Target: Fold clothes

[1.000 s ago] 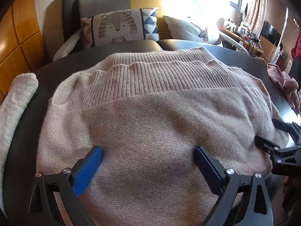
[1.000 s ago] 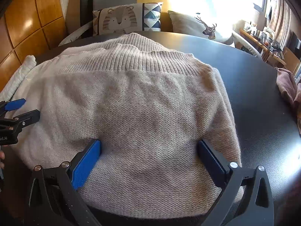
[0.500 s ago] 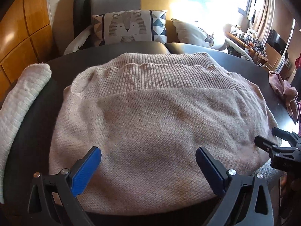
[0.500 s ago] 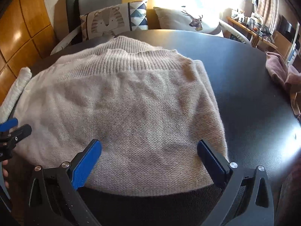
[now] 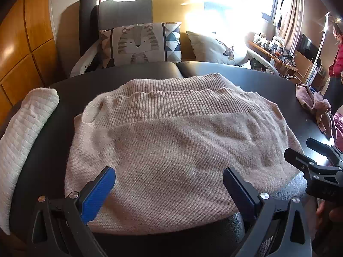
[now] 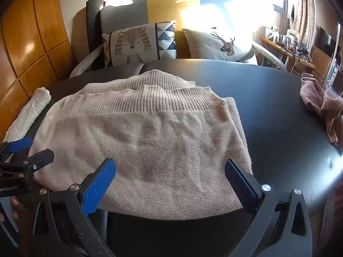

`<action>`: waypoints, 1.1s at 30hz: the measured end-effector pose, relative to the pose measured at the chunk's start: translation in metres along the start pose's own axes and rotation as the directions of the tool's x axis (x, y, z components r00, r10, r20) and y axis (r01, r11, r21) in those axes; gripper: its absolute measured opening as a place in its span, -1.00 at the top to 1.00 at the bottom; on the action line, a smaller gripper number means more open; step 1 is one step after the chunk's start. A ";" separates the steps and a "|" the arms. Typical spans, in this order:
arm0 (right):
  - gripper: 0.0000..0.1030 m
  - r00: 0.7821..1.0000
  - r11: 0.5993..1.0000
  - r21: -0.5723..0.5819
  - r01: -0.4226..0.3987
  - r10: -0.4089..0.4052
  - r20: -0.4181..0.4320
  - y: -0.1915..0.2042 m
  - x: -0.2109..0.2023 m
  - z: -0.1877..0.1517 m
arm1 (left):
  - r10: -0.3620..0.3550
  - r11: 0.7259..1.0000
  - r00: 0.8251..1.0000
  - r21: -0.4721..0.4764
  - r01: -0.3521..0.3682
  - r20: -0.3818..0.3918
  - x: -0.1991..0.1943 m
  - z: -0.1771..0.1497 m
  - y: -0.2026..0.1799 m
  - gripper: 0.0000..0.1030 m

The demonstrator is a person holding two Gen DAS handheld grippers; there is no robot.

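my left claw [image 5: 168,183] and my right claw [image 6: 170,175] are both wide open above the near edge of the folded beige sweater [image 5: 171,141] on the black table [image 6: 278,115].

Pretty clearly someone's living room at home. There's a sofa [image 5: 150,6] right behind the dark table [image 6: 268,107], with a tiger cushion [image 5: 139,42] and a deer cushion [image 6: 220,42] on it, warm wood panelling [image 5: 19,42] on the left wall, and curtains [image 5: 287,10] by a sunny window. Off to the right there's a cluttered side desk [image 5: 276,51] and what looks like a TV [image 5: 308,47]. Laundry on the table too: a beige sweater [image 5: 175,145], a white knit [image 5: 23,132], a pink garment [image 6: 321,105].
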State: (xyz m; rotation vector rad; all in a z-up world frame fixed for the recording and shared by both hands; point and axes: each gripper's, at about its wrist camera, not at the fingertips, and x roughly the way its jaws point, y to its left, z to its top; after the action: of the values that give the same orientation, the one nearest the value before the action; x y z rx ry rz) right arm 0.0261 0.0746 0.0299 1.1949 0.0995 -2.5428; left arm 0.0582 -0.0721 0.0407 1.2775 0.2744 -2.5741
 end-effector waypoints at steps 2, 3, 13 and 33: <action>-1.00 1.000 1.000 0.004 -0.005 0.005 -0.003 0.001 0.004 0.003 | 0.004 1.000 1.000 -0.004 -0.004 0.000 0.001 0.000 0.002 -1.00; -1.00 1.000 1.000 -0.002 0.001 -0.001 -0.004 0.002 0.008 0.005 | 0.004 1.000 1.000 -0.009 -0.004 -0.001 0.002 0.001 0.004 -1.00; -1.00 1.000 0.999 -0.048 0.012 -0.011 0.016 0.001 0.048 0.017 | 0.041 0.999 0.999 0.001 -0.041 -0.019 0.039 0.015 0.007 -1.00; -1.00 0.999 0.995 -0.093 -0.032 0.034 0.022 -0.005 0.083 0.002 | 0.006 1.000 0.999 0.018 -0.007 0.038 0.085 0.012 -0.003 -1.00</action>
State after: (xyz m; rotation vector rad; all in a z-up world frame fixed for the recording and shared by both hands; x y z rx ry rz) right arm -0.0264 0.0573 -0.0323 1.1227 0.1882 -2.4939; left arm -0.0009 -0.0846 -0.0202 1.2317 0.2393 -2.5984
